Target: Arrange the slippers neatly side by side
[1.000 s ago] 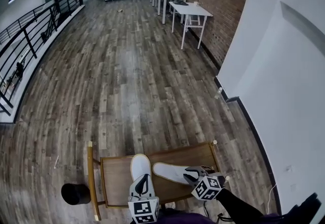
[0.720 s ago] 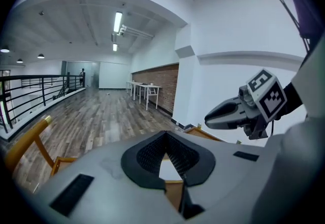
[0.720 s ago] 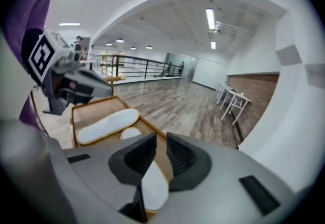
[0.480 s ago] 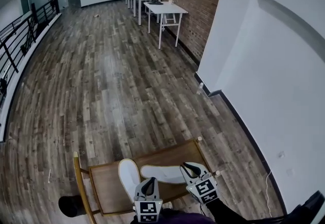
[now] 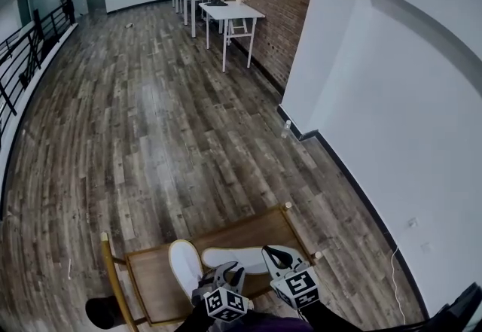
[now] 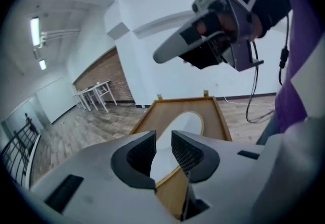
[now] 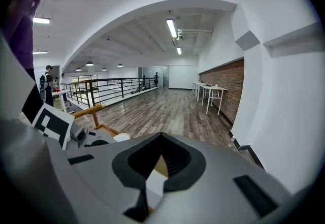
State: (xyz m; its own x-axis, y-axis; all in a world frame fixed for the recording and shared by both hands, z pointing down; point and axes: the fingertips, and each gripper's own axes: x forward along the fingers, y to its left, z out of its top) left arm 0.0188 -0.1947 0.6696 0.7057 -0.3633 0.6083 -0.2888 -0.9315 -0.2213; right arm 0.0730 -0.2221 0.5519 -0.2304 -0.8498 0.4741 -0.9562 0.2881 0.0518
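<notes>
Since the camera looks steeply down, the head view puts a wooden tray point(image 5: 151, 285) at the bottom edge with two white slippers on it. The left slipper point(image 5: 183, 266) points away from the person, and the right slipper point(image 5: 230, 258) lies crosswise just beside it, so they make a rough L. The left gripper point(image 5: 230, 274) sits over the near end of the right slipper, and the right gripper point(image 5: 273, 254) is at that slipper's other end.

In the left gripper view, the left gripper point(image 6: 162, 139) has its jaws a little apart with nothing pinched. The right slipper point(image 6: 185, 122) lies flat on the tray point(image 6: 152, 114) beyond them, and its near end shows through the gap. The right gripper point(image 6: 165, 53) hangs up in the air above.

In the right gripper view, the right gripper point(image 7: 161, 139) has its jaw tips pressed together. Only a sliver of white and wood shows behind them. The left slipper's tip point(image 7: 122, 137) peeks out beside the jaws.
</notes>
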